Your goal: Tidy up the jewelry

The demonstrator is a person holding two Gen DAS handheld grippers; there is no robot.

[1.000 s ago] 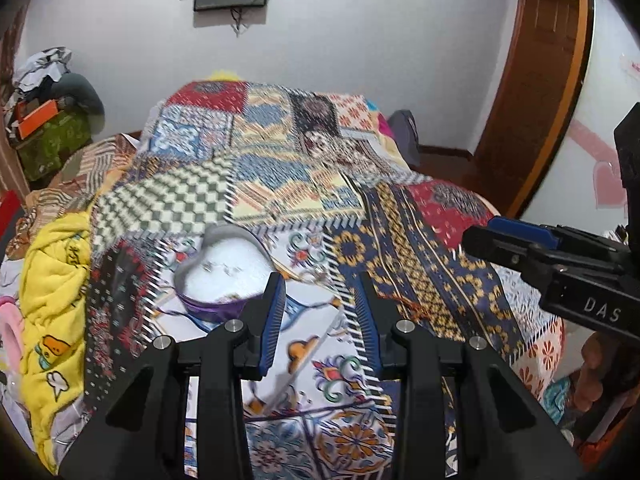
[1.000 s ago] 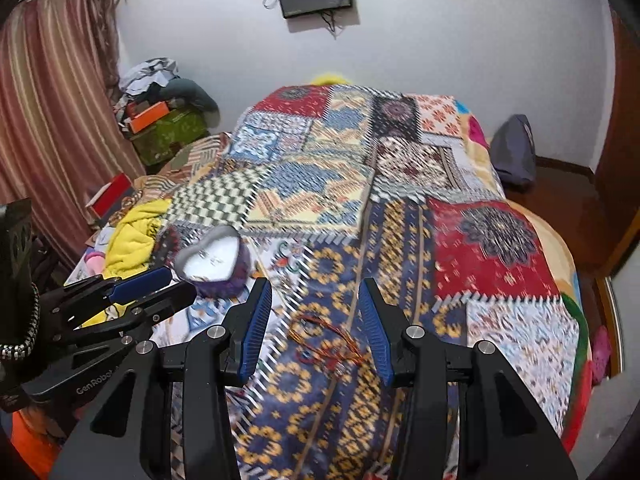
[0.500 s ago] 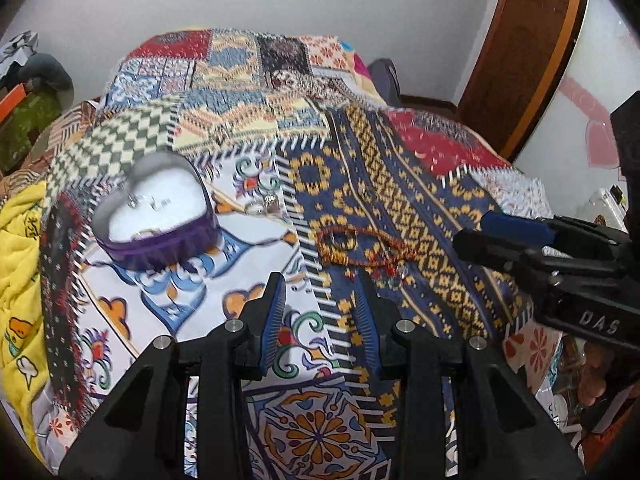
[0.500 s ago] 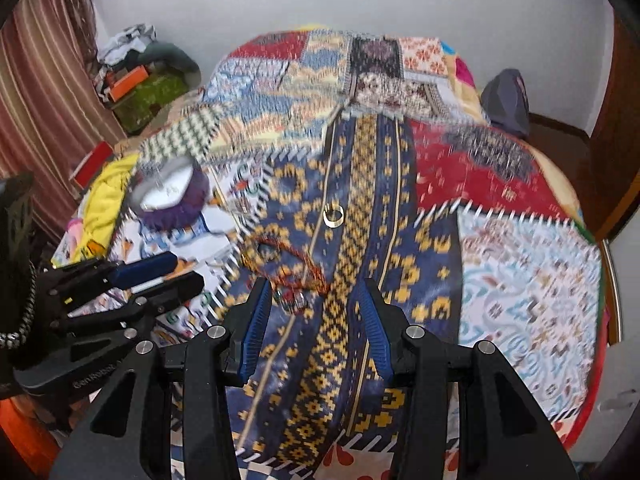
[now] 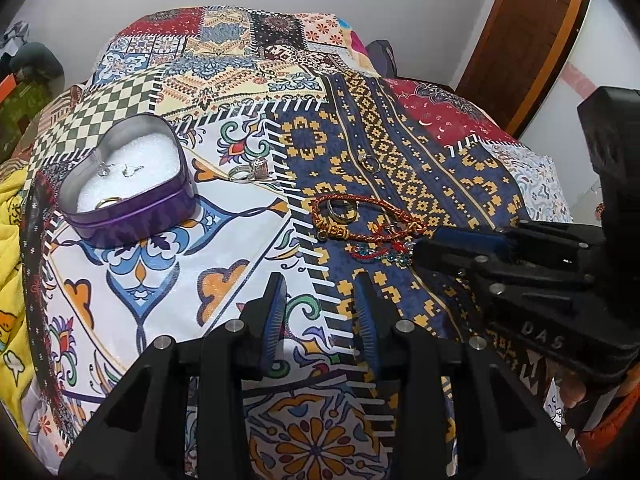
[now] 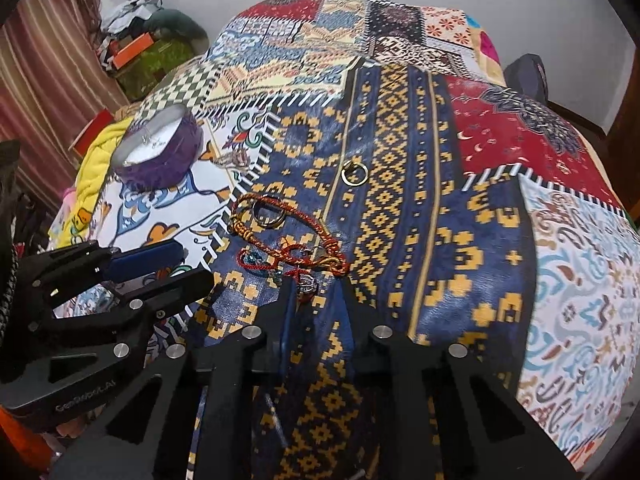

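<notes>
Both grippers [image 5: 320, 300] [image 6: 314, 292] open, empty.

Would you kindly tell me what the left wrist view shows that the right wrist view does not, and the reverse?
Only the left wrist view looks down into the heart-shaped tin, showing a gold ring on its white lining. Only the right wrist view shows the striped curtain and the right tongs closing around the red bracelets. Both show the tin, bracelets, loose rings and patchwork bedspread.
</notes>
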